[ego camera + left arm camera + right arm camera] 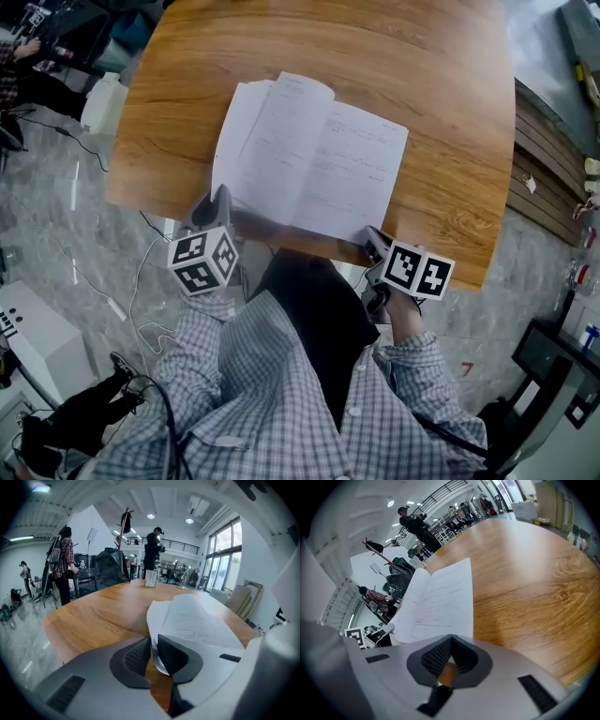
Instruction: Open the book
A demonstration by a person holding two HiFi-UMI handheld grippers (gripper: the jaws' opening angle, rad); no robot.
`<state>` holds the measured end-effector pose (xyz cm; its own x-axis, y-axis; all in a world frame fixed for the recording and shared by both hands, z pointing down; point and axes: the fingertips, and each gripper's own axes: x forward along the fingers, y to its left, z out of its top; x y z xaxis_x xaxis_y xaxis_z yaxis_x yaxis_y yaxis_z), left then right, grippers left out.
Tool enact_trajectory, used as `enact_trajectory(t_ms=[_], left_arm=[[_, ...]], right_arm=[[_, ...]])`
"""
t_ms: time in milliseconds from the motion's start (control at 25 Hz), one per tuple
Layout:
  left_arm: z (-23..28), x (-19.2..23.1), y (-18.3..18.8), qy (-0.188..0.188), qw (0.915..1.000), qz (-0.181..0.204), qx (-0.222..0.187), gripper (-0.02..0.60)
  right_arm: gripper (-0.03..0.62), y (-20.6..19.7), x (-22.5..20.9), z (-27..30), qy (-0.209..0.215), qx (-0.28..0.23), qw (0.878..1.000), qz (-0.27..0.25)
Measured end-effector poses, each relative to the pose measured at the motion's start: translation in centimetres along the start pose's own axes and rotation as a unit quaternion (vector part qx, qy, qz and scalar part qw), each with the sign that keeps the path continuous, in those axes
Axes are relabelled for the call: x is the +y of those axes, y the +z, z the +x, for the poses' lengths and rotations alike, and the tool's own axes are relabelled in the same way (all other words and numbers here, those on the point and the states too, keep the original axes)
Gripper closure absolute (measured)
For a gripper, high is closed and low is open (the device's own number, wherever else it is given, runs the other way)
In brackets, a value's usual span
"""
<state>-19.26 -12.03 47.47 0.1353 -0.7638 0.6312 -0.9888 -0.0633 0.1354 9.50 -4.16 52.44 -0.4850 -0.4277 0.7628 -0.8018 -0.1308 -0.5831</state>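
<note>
A white book (pixel 309 155) lies open on the round wooden table (pixel 422 75), its printed pages facing up. My left gripper (pixel 220 199) is at the book's near left corner. In the left gripper view, my left gripper (pixel 153 651) is shut on a thin sheaf of the book's pages (pixel 197 620), which curve up between the pads. My right gripper (pixel 373 236) is at the book's near right corner by the table edge. In the right gripper view, my right gripper (pixel 449 648) is shut, with nothing between its pads, just short of the page (pixel 436 602).
The table's near edge runs just under both grippers. A small white stand (pixel 150 578) sits at the far side of the table. A white box (pixel 101 98) and cables lie on the floor at left. People stand in the background (pixel 153 550).
</note>
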Motion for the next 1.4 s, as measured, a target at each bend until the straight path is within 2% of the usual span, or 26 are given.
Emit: enact_trajectory(t_ms=[240, 360, 520, 640, 800, 960, 1040, 1120, 1200, 1280, 1400], left_arm=[[0.3, 0.6, -2.2, 0.001, 0.9994, -0.022, 0.029, 0.538], [0.6, 0.9, -2.9, -0.006, 0.9988, -0.023, 0.043, 0.512], [0.6, 1.7, -3.1, -0.008, 0.9984, -0.014, 0.055, 0.478], [0.4, 2.5, -3.2, 0.002, 0.9979, 0.009, 0.065, 0.449], [-0.6, 4.3, -3.5, 0.031, 0.9962, 0.025, 0.077, 0.449], [-2.1, 4.4, -2.3, 0.033, 0.9966, 0.039, 0.066, 0.449], [-2.5, 3.0, -1.0, 0.017, 0.9979, 0.049, 0.039, 0.467], [-2.7, 0.7, 0.4, -0.009, 0.9985, 0.053, 0.008, 0.539], [-2.5, -2.1, 1.5, -0.041, 0.9968, 0.066, -0.016, 0.569], [-2.3, -5.4, 2.3, -0.089, 0.9928, 0.074, -0.030, 0.572], [-1.8, -10.7, 2.1, -0.168, 0.9821, 0.079, -0.031, 0.572]], right_arm=[[0.574, 0.5, -0.1, 0.1, -0.015, 0.000, 1.000, -0.013], [0.574, 0.5, -0.2, 0.1, -0.018, 0.000, 1.000, -0.015], [0.574, 0.5, -0.1, 0.1, -0.027, -0.003, 0.999, -0.021], [0.574, 0.5, -0.1, 0.1, -0.026, -0.004, 0.999, -0.019], [0.574, 0.6, -0.2, 0.1, -0.026, -0.005, 1.000, -0.018], [0.574, 0.6, -0.1, 0.0, -0.028, -0.010, 0.999, -0.017], [0.574, 0.6, -0.2, 0.0, -0.029, -0.014, 0.999, -0.017], [0.574, 0.6, -0.2, 0.0, -0.029, -0.016, 0.999, -0.012], [0.574, 0.6, -0.1, 0.1, -0.027, -0.020, 0.999, -0.008], [0.574, 0.6, 0.1, 0.2, -0.024, -0.027, 0.999, -0.017], [0.574, 0.6, 0.2, 0.0, -0.032, -0.045, 0.996, -0.068]])
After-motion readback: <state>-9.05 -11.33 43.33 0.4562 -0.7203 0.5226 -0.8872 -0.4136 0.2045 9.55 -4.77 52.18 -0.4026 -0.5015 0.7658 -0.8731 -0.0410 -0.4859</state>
